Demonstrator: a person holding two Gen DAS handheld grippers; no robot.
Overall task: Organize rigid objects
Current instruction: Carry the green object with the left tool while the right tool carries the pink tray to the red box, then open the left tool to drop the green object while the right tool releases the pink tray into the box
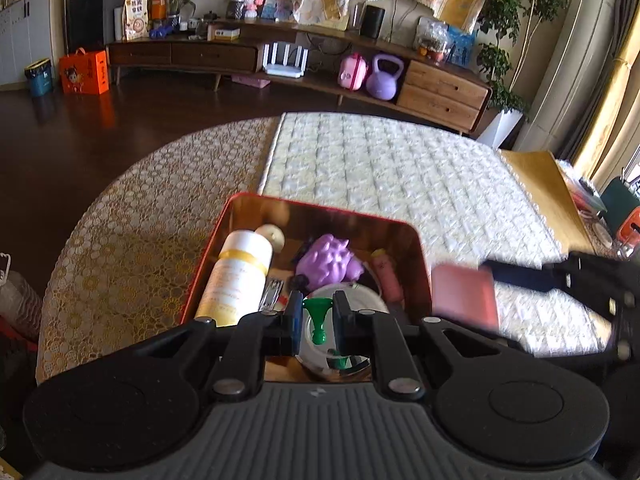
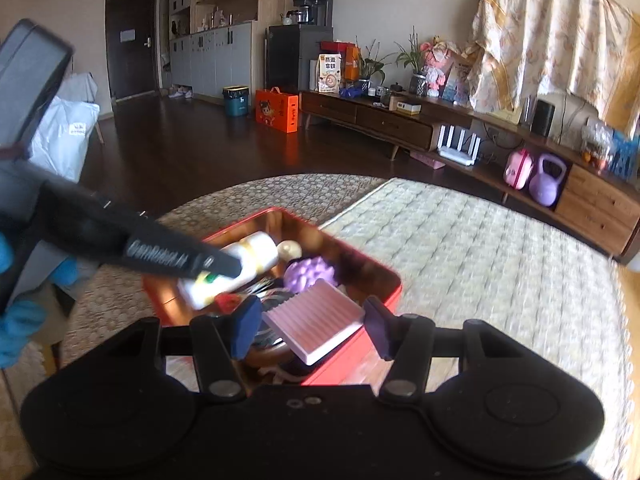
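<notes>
The pink ribbed block (image 2: 316, 326) sits low at center of the right wrist view, tilted, pinched between the right gripper (image 2: 312, 330) over the near right corner of the red tin (image 2: 382, 300). In the left wrist view, lower center, the left gripper (image 1: 317, 318) is closed on a small green funnel (image 1: 317, 316) above the tin (image 1: 304, 206), which holds a white bottle (image 1: 238, 276) and a purple toy (image 1: 326, 260) on the patterned tablecloth (image 1: 132, 240).

We see the box (image 1: 320, 212) resting on the table (image 1: 132, 240), just left of the quilted mat (image 1: 400, 168). Inside it, the bottle (image 1: 240, 276) lies along the left wall, the spiky toy (image 1: 326, 260) to its right, and the round tin (image 1: 348, 300) nearest us. The ridged block (image 2: 316, 320) sits over the box's near right corner.
</notes>
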